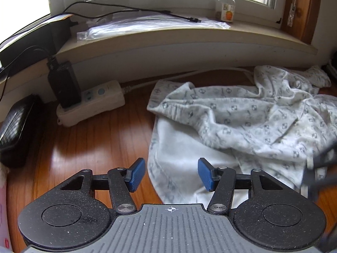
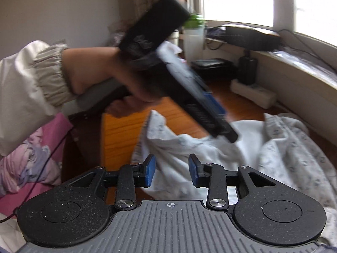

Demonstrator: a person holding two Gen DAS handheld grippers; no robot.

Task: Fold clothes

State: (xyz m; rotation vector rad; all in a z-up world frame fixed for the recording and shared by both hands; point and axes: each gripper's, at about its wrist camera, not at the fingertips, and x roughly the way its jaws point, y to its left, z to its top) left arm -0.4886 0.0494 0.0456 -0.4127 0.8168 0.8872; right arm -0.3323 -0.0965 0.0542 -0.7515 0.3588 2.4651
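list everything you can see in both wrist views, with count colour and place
garment: 1, white with grey print, crumpled on the wooden table
power strip: 1, white, on the table below the sill
black adapter: 1, plugged into the strip
cable: 1, black, on the windowsill
plastic sheet: 1, clear, on the sill
jar: 1, clear with an orange label, right on the sill
pink fabric: 1, left of the table
left gripper: black, blue pads, open over the garment's edge
right gripper: same, open
hand: 1, pale sleeve, holding the left gripper
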